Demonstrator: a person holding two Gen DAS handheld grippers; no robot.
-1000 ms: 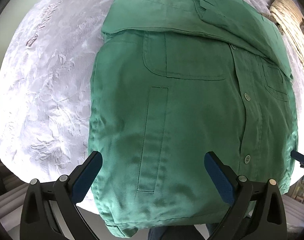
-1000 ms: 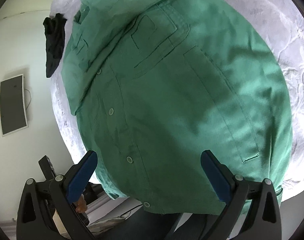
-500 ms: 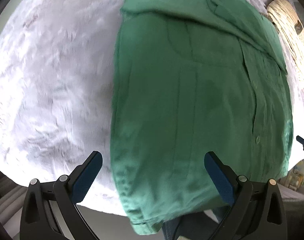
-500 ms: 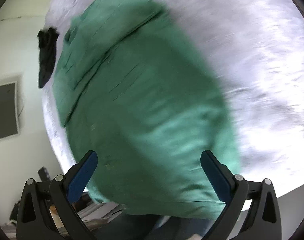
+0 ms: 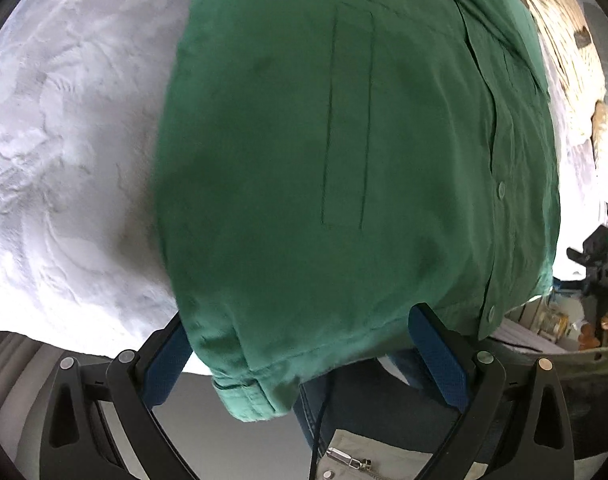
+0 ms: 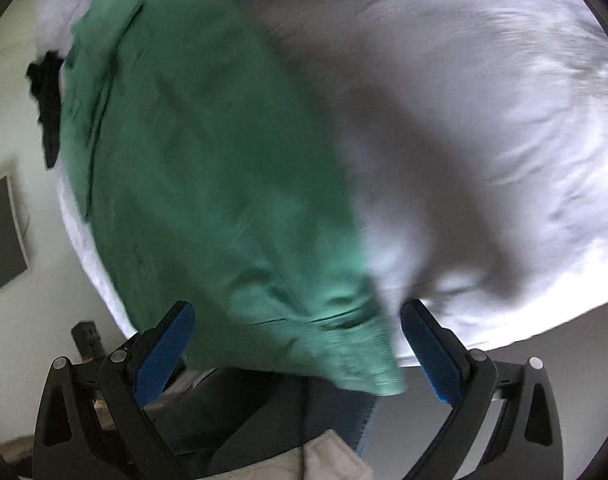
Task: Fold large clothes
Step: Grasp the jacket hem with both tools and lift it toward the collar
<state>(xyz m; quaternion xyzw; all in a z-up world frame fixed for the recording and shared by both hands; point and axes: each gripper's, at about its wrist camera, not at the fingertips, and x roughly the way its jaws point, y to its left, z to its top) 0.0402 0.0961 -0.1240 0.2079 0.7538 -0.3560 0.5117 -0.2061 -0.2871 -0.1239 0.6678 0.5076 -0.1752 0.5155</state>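
A green button-up shirt (image 5: 343, 152) lies partly folded on a white textured bedspread (image 5: 64, 140), its hem hanging over the near edge. In the left wrist view my left gripper (image 5: 304, 356) stands open, its blue pads either side of the shirt's lower left hem corner. The right wrist view is blurred: the same shirt (image 6: 208, 184) fills the left half, and my right gripper (image 6: 300, 348) is open around the shirt's lower right hem corner. Neither gripper holds cloth.
A woven straw basket (image 5: 559, 52) sits at the far right of the bed. A dark garment (image 6: 48, 96) lies at the bedspread's (image 6: 483, 120) far left edge. A person's jeans and beige pocket (image 5: 367, 448) show below the bed edge. A dark screen (image 6: 2, 232) hangs on the wall.
Both grippers have dropped toward the near bed edge and spread apart, left going left and right going right; each now straddles a hem corner. Both stayed open.
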